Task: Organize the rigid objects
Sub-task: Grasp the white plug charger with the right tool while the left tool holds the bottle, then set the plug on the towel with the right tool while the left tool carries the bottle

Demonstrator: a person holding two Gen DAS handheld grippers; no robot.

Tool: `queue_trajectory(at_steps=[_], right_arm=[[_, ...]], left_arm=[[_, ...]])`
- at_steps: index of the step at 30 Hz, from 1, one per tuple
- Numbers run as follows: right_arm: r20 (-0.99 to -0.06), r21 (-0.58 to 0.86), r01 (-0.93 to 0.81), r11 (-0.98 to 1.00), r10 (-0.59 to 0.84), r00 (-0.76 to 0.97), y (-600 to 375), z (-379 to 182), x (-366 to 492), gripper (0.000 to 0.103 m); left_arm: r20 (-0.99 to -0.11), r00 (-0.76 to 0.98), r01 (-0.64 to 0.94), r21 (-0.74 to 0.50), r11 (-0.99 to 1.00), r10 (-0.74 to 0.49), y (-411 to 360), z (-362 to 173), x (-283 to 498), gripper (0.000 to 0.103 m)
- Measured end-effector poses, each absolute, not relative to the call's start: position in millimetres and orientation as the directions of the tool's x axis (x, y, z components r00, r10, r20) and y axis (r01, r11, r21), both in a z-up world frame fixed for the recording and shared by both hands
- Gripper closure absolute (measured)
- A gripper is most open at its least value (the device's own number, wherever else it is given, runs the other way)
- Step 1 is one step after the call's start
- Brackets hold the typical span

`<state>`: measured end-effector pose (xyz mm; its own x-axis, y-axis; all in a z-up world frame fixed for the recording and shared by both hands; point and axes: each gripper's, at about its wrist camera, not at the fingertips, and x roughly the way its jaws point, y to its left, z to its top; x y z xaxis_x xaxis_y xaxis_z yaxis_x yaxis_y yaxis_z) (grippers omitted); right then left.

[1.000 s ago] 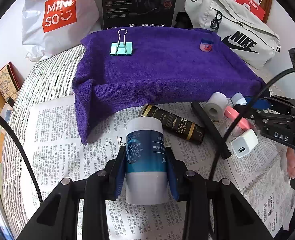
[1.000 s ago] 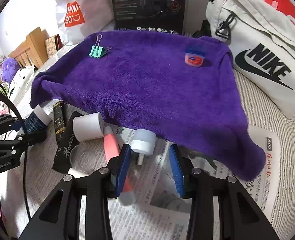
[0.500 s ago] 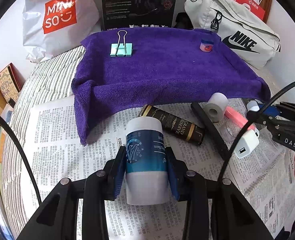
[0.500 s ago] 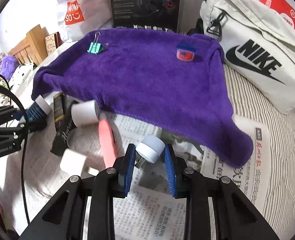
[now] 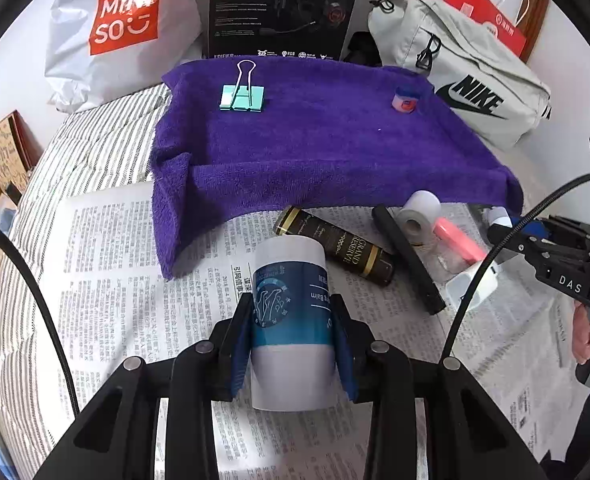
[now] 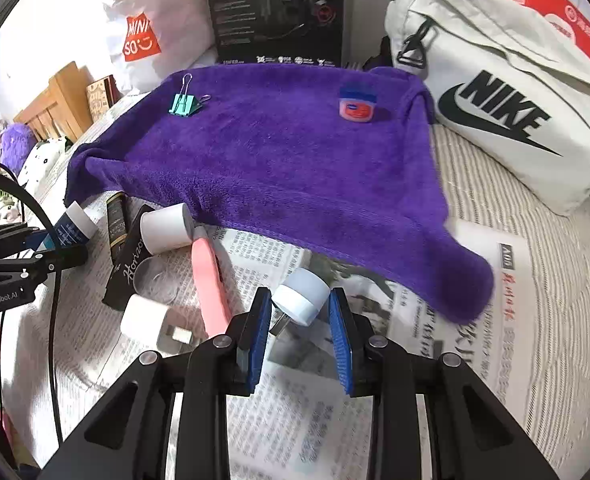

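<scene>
Gripping a smooth white-and-blue balm tube (image 5: 291, 320) over newsprint (image 5: 127, 248), the left gripper (image 5: 291, 340) reaches forward. Its counterpart, the right gripper (image 6: 299, 328), pinches a round, pale-capped plug (image 6: 301, 298) beside the plush purple towel (image 6: 287, 160).

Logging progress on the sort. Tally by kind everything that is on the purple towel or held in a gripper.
Teal binder clip: 1
Vaseline jar: 1
Balm tube, in the left gripper: 1
White-capped item, in the right gripper: 1
Total: 4
</scene>
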<state>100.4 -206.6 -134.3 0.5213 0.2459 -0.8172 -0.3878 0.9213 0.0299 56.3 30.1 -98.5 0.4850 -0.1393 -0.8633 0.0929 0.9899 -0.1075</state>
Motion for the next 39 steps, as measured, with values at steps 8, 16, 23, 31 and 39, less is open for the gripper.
queue_trajectory(at_steps=[8, 16, 23, 31, 39], right_arm=[[-0.807, 0.027, -0.374, 0.927, 0.241, 0.539, -218, -124, 94, 0.073], [-0.786, 0.033, -0.366, 0.930, 0.250, 0.565, -225, -109, 98, 0.073], [-0.767, 0.043, -0.365, 0.930, 0.265, 0.585, -229, -96, 103, 0.073], [-0.767, 0.066, -0.322, 0.944, 0.255, 0.589, -232, -93, 122, 0.073], [-0.768, 0.060, -0.291, 0.955, 0.230, 0.598, -231, -91, 143, 0.073]], left_arm=[[-0.849, 0.508, 0.084, -0.121, 0.989, -0.147, 38, -81, 50, 0.068], [-0.835, 0.531, 0.090, -0.115, 0.989, -0.145, 41, -61, 54, 0.068], [-0.825, 0.547, 0.091, -0.114, 0.989, -0.146, 43, -47, 67, 0.068], [-0.819, 0.557, 0.064, -0.128, 0.990, -0.142, 51, -47, 88, 0.068], [-0.815, 0.556, 0.062, -0.152, 0.986, -0.161, 59, -50, 112, 0.068]])
